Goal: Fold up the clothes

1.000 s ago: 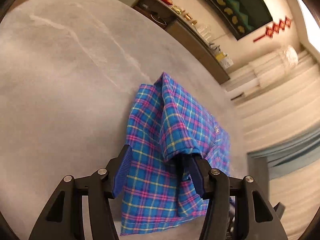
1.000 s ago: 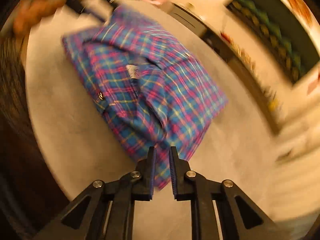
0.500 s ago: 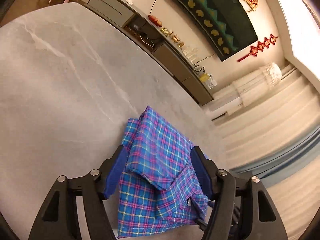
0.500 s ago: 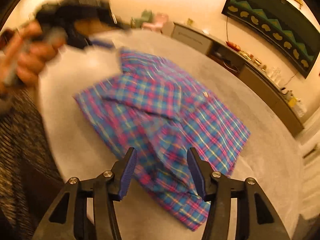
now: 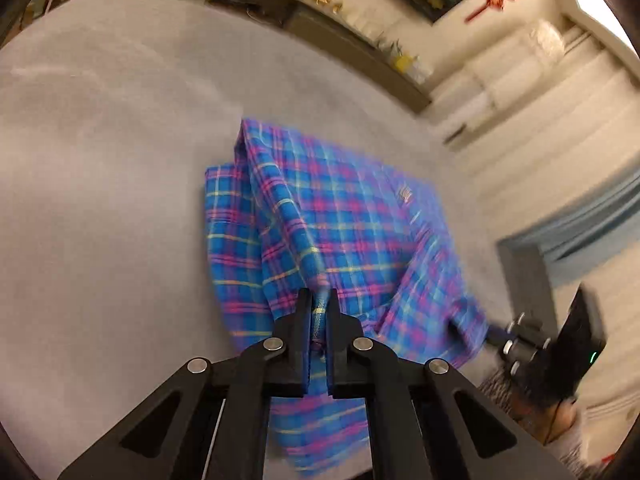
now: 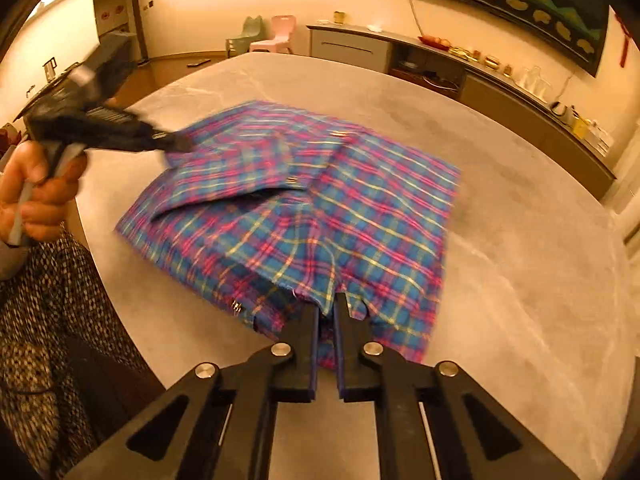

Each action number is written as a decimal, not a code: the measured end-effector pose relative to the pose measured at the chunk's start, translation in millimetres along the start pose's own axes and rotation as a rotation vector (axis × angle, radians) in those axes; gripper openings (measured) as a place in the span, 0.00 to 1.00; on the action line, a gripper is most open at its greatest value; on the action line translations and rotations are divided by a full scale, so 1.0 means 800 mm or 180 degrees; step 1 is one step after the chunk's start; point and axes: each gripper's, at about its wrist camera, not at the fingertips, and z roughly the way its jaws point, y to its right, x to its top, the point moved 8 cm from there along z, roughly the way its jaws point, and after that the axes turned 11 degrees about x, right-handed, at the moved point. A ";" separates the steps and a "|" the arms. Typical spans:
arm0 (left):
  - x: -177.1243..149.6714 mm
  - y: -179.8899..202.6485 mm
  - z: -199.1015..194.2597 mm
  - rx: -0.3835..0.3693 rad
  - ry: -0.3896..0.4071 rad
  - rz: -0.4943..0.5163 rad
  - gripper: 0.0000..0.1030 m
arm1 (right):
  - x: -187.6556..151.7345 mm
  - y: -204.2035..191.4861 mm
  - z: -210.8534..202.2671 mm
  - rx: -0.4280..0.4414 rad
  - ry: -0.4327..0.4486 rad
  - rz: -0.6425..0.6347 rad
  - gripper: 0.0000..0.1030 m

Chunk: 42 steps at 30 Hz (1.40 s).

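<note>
A blue, pink and yellow plaid shirt (image 5: 340, 220) lies partly folded on a grey marble table (image 5: 100, 200). My left gripper (image 5: 319, 304) has its jaws closing onto a raised fold of the cloth, which is pinched between the pads. In the right wrist view the shirt (image 6: 360, 208) spreads ahead, and my right gripper (image 6: 327, 308) has its jaws closing on the near hem, cloth between them. There the left gripper (image 6: 176, 142) bites the far left corner, held by a hand (image 6: 36, 192). The right gripper (image 5: 496, 332) shows at the shirt's right corner.
The round table's (image 6: 520, 280) near edge curves close to the person's patterned garment (image 6: 40, 300). A long low sideboard (image 6: 440, 64) with small items runs along the far wall. Two small plastic chairs (image 6: 276, 32) stand beyond the table.
Half a second ago both grippers stood open around the shirt; now both are closed on cloth. The left one has come nearer to the shirt, and the shirt's near edge is lifted.
</note>
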 end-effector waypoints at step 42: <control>0.013 0.146 0.070 0.0386 0.0574 0.1686 0.02 | 0.111 0.024 -0.103 0.1793 -0.0002 0.0573 0.43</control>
